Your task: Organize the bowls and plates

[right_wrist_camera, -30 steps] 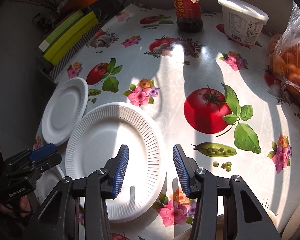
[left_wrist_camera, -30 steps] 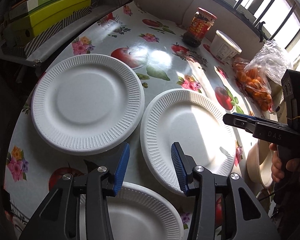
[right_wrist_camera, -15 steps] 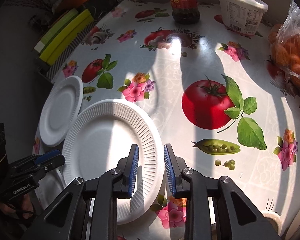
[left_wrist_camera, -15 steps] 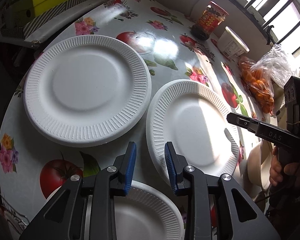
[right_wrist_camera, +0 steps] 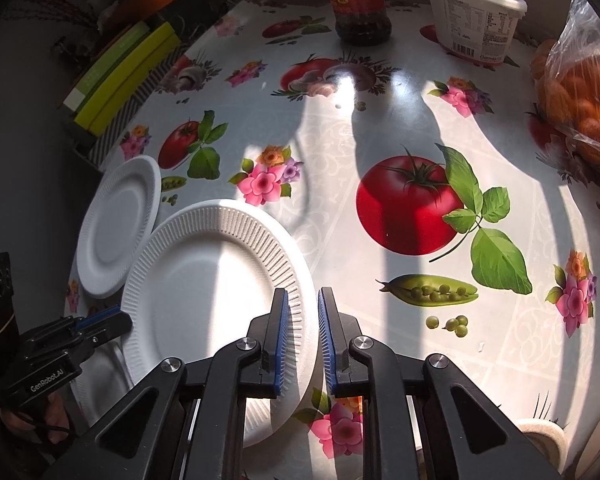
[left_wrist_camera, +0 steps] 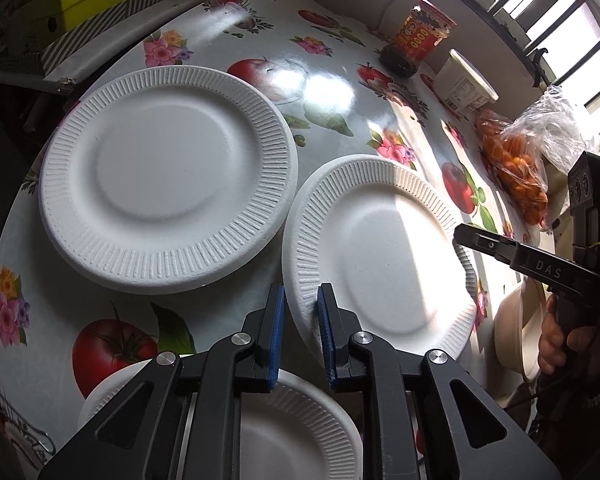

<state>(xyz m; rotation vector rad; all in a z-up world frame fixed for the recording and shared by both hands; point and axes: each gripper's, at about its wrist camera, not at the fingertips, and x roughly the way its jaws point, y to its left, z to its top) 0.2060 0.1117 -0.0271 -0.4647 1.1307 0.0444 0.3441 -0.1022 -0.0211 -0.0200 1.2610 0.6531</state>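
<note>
- My left gripper (left_wrist_camera: 299, 312) is closing its jaws on the near rim of the middle paper plate (left_wrist_camera: 380, 248), the ribbed edge sitting between the blue pads.
- My right gripper (right_wrist_camera: 303, 320) is clamping the opposite rim of that same plate (right_wrist_camera: 216, 292), pads nearly together on the edge, which is crumpling slightly under them.
- The plate is lying on the flowered tablecloth (right_wrist_camera: 380, 128), its rim just beside a second paper plate (left_wrist_camera: 168, 176) to the left.
- A third paper plate (left_wrist_camera: 292, 436) is lying below my left gripper, partly hidden by it.
- A jar (right_wrist_camera: 360, 0), a white tub (right_wrist_camera: 474, 16) and a bag of oranges (right_wrist_camera: 580, 92) are standing along the far edge.
</note>
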